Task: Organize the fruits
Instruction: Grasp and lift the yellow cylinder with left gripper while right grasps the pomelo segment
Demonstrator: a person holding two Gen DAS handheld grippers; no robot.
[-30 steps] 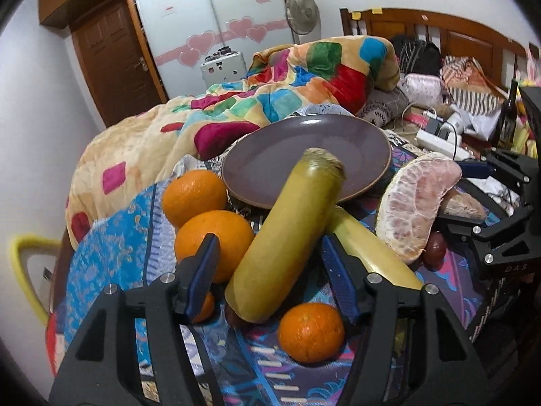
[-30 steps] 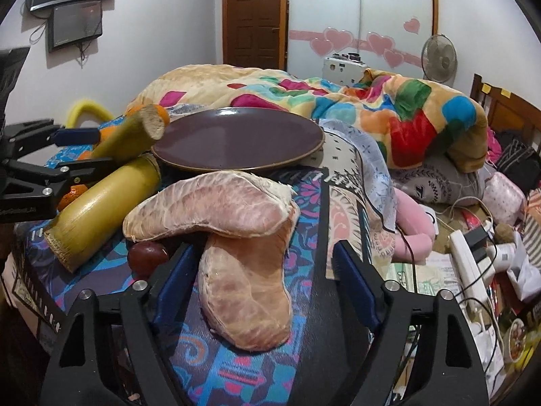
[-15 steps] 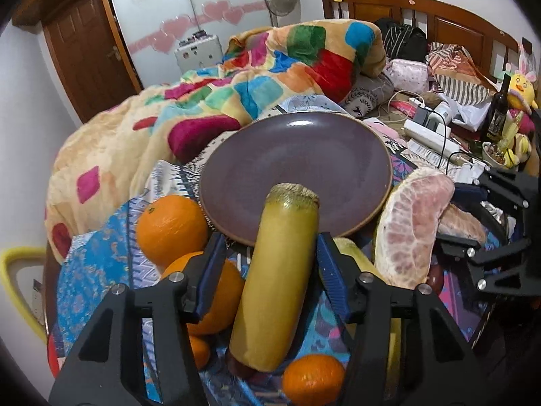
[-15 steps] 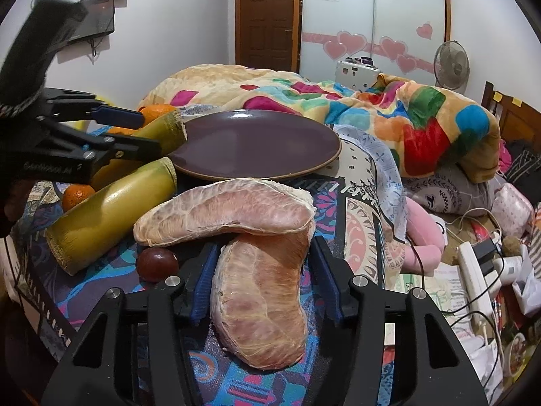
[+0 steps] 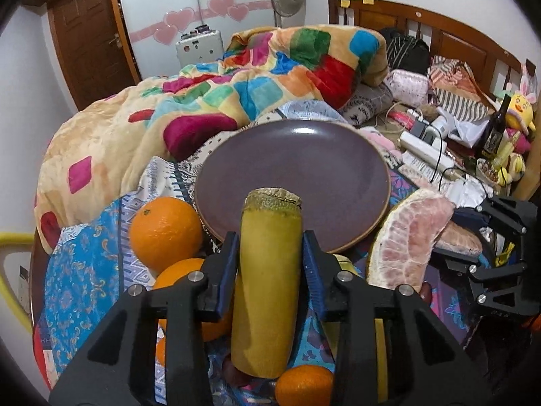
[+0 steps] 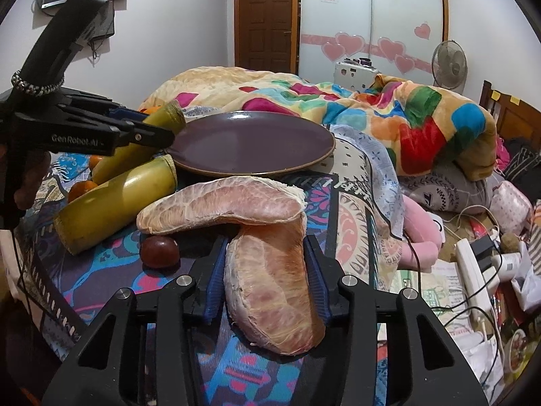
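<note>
My left gripper is shut on a yellow-green sugarcane piece and holds it tilted up, its cut end over the near rim of the purple plate. My right gripper is shut on a peeled pomelo segment lying on the patterned cloth. A second pomelo segment rests across its far end. The plate lies beyond both. A second sugarcane piece lies left of the pomelo. Oranges sit left of the plate.
A dark chestnut lies beside the right gripper's left finger. A small orange sits under the held cane. A colourful quilt is heaped behind the plate. A power strip, cables and clutter lie to the right.
Both grippers closed: the left onto the sugarcane piece, lifting it toward the plate; the right onto the lower pomelo segment.
</note>
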